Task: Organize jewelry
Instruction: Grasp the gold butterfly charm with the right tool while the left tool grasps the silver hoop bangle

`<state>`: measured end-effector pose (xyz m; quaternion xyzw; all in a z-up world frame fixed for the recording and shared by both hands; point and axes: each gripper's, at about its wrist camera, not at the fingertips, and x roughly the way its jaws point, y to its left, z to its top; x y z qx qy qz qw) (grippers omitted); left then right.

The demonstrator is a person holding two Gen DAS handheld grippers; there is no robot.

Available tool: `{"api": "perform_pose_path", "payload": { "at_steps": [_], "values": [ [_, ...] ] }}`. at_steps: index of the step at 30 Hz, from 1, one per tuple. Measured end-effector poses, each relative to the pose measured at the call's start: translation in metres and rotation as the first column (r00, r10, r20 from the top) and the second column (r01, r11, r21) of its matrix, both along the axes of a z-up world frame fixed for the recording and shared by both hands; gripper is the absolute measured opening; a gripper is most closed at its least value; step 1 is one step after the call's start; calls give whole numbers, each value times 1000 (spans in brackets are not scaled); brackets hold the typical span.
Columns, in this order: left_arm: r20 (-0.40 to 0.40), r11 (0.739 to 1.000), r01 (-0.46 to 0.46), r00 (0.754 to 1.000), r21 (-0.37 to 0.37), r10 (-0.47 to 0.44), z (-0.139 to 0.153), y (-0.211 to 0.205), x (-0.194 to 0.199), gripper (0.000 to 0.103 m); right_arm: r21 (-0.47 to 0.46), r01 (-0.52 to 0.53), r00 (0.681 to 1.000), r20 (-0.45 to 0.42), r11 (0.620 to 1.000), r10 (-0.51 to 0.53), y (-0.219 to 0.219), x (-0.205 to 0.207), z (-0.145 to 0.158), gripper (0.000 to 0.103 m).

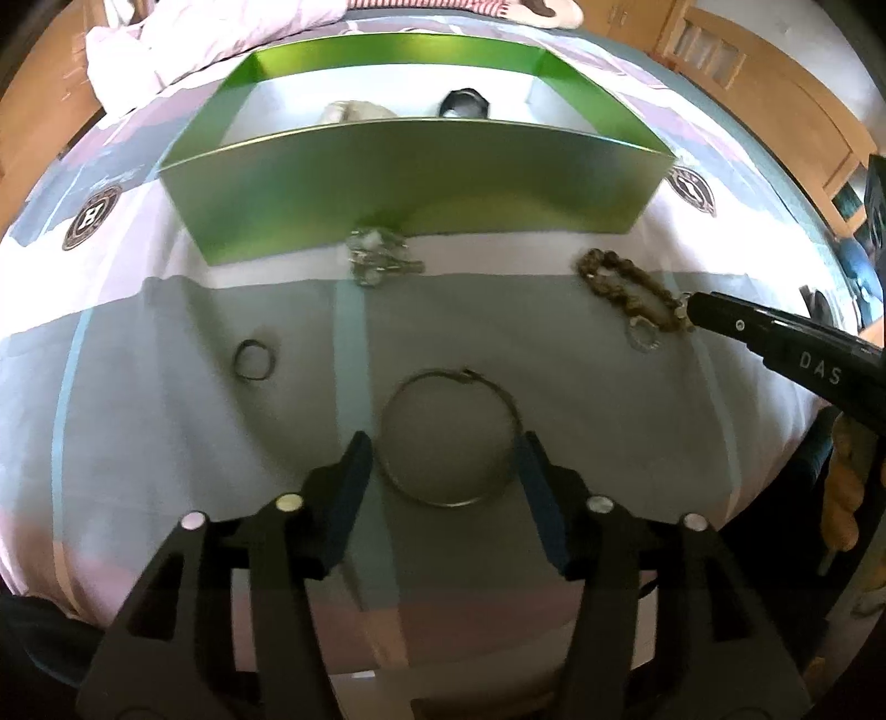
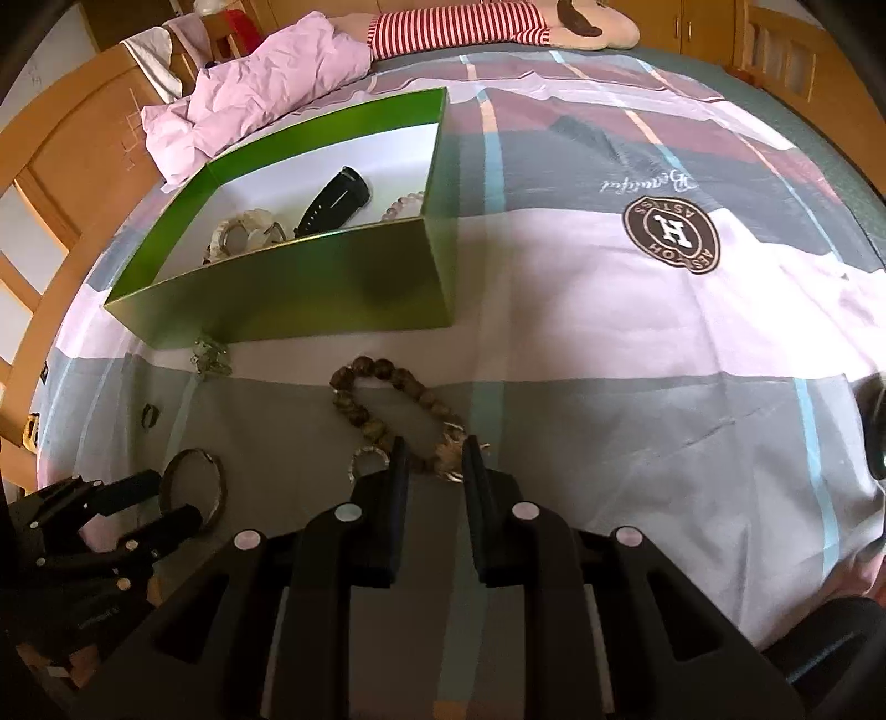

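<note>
A thin metal bangle [image 1: 394, 481] lies on the bedspread between the two fingers of my left gripper [image 1: 446, 451], which stands open around it. A brown bead bracelet [image 2: 382, 368] lies to the right, and my right gripper [image 2: 436, 462] is shut on its near end by the metal charm. Close beside that end lies a small silver ring [image 2: 365, 459]. A tangled silver chain [image 1: 376, 255] rests against the front wall of the green box [image 1: 421, 183]. A small dark ring [image 1: 255, 360] lies to the left. The right gripper [image 1: 689, 310] enters the left wrist view from the right.
The green box [image 2: 310, 288] holds a black watch [image 2: 338, 199], a white watch [image 2: 243, 238] and a pale bead bracelet [image 2: 404, 202]. A crumpled pink quilt [image 2: 249, 99] and a striped plush toy [image 2: 459, 25] lie behind it. Wooden bed rails [image 2: 66, 166] border the bed.
</note>
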<state>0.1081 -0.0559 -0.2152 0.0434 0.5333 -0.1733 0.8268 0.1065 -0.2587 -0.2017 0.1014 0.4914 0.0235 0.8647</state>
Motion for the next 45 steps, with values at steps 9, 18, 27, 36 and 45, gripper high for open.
{"api": "perform_pose_path", "payload": {
  "at_steps": [9, 18, 27, 36, 45],
  "values": [
    [6, 999, 19, 1000, 47, -19, -8, -11, 1, 62, -67, 8, 999, -44, 998, -11, -8, -5, -8, 26],
    [48, 997, 1, 999, 78, -5, -8, -8, 3, 59, -49, 16, 999, -43, 999, -18, -6, 5, -20, 21],
    [56, 996, -66, 996, 57, 63, -2, 17, 7, 59, 20, -157, 986, -57, 987, 158, 30, -10, -11, 21],
    [36, 997, -65, 997, 38, 64, -5, 17, 5, 60, -14, -158, 984, -84, 987, 157, 44, -13, -16, 45],
    [32, 996, -74, 997, 47, 72, -9, 16, 6, 65, -106, -149, 987, -73, 983, 142, 52, -14, -20, 45]
  ]
}}
